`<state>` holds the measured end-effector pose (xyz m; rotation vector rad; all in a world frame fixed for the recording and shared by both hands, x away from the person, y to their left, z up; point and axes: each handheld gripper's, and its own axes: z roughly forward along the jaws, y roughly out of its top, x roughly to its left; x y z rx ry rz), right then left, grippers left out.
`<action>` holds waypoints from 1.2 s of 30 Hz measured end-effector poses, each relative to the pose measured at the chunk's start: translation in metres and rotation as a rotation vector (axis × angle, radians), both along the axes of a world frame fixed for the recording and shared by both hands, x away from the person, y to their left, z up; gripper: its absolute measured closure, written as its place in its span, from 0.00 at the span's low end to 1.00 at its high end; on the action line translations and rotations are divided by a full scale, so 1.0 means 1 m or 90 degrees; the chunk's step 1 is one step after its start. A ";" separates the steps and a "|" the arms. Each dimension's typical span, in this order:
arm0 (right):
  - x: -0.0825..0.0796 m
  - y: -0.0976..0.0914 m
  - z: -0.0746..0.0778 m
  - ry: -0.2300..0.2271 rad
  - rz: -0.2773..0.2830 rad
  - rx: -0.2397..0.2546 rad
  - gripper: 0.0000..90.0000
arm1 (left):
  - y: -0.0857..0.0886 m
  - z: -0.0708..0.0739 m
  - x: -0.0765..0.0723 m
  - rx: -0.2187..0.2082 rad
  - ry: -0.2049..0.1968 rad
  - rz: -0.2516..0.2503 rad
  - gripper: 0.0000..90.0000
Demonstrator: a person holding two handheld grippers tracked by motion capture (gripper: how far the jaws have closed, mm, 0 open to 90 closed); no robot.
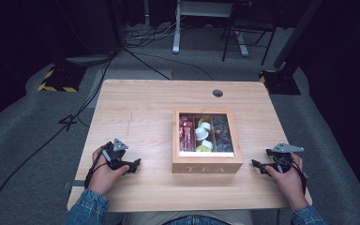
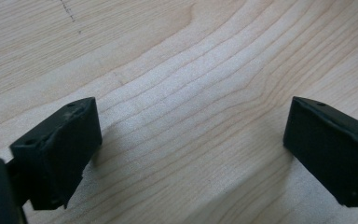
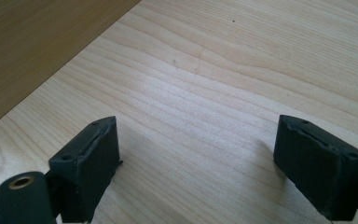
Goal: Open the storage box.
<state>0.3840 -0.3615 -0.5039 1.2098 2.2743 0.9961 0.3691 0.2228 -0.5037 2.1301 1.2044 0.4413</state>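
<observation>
Tea box sits centre of frame on table, glass lid shut over packets.

Left gripper lower left, right gripper lower right, both resting on wood, flanking box, well apart from it. Jaws of each spread, nothing between. Likely ready stance for opening lid.

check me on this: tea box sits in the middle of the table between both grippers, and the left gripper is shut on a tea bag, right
Not quite. The left gripper is open over bare table, as the left gripper view shows. The tea box does sit between it and the right gripper.
</observation>
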 end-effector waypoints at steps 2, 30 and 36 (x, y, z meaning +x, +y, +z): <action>0.000 0.000 0.000 0.000 0.000 0.000 0.16 | 0.001 0.003 0.000 -0.002 0.003 -0.004 0.22; 0.000 0.000 0.000 -0.001 0.000 0.001 0.16 | -0.011 0.061 -0.016 -0.035 -0.043 -0.044 0.30; 0.000 0.000 0.000 -0.001 0.000 0.001 0.16 | -0.029 0.078 -0.024 -0.060 -0.064 -0.084 0.31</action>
